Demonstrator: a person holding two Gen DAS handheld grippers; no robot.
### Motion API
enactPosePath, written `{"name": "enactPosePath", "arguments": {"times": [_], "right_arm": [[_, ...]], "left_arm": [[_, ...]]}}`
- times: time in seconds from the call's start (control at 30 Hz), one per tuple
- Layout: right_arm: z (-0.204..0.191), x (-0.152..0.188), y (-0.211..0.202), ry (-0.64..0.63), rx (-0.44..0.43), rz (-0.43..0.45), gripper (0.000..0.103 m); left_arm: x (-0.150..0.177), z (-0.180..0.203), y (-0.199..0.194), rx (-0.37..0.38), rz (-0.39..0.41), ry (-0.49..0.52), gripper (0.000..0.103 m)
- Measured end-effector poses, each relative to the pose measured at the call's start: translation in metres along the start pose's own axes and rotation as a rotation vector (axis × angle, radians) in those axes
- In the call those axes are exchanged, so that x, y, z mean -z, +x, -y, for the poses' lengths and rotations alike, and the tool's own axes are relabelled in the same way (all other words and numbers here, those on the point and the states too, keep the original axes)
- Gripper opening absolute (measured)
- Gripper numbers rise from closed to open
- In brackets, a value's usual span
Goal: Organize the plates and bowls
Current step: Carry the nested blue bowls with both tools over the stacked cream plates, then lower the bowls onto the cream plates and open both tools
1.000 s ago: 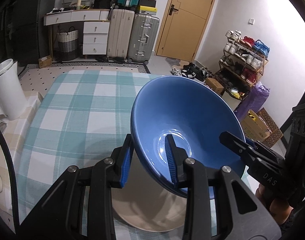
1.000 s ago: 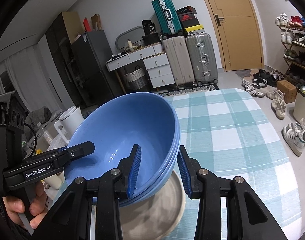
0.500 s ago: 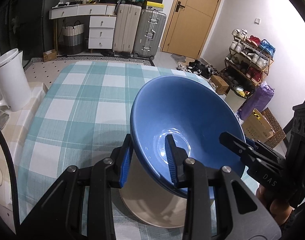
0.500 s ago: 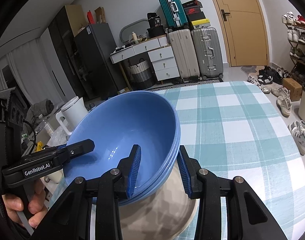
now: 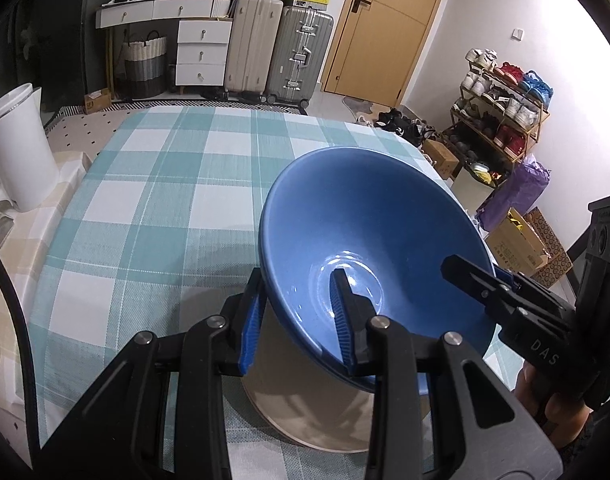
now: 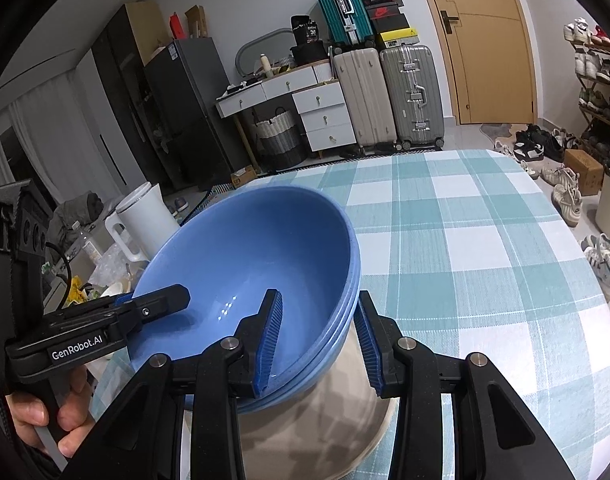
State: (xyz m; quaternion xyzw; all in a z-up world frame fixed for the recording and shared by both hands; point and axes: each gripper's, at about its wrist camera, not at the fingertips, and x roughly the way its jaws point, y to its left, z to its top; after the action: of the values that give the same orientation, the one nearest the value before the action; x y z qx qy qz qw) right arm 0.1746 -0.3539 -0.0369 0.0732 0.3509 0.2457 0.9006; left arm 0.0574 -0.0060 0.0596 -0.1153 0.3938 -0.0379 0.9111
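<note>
A stack of nested blue bowls [image 5: 365, 220] [image 6: 245, 248] hangs tilted over a beige plate [image 5: 305, 412] [image 6: 345, 420] that lies on the checked tablecloth. My left gripper [image 5: 297, 292] is shut on the stack's near rim, one pad inside and one outside. On the opposite rim my right gripper [image 6: 318, 308] is shut the same way. Each view also shows the other gripper's finger [image 5: 477, 284] [image 6: 161, 304] reaching over the rim. Whether the lowest bowl touches the plate is hidden.
The teal and white checked tablecloth [image 5: 165, 184] stretches away behind the bowls. A white kettle [image 5: 17, 152] [image 6: 141, 220] stands beside the table's left edge. A person's hand [image 6: 37, 416] holds the left gripper. Suitcases, drawers and a shoe rack line the far walls.
Both grippers have sunk together with the blue bowl stack, which now sits lower over the beige plate. Their grips on the rim look the same.
</note>
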Motion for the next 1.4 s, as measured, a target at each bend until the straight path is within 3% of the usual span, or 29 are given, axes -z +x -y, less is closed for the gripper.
{"name": "enactPosePath", "arguments": {"times": [1.1,1.2,1.4], "right_arm": [[0.008,0.004,0.013,-0.022,0.034,-0.021,0.038],[0.009,0.003,0.014,-0.032,0.037,-0.03,0.039],[0.006,0.006,0.012,-0.047,0.028,-0.03,0.05]], "left_arm": [[0.004,-0.003,0.022,0.002,-0.02,0.026,0.029],[0.004,-0.002,0.022,-0.014,-0.016,0.044,0.034],[0.002,-0.005,0.018,-0.029,0.008,0.047,0.06]]}}
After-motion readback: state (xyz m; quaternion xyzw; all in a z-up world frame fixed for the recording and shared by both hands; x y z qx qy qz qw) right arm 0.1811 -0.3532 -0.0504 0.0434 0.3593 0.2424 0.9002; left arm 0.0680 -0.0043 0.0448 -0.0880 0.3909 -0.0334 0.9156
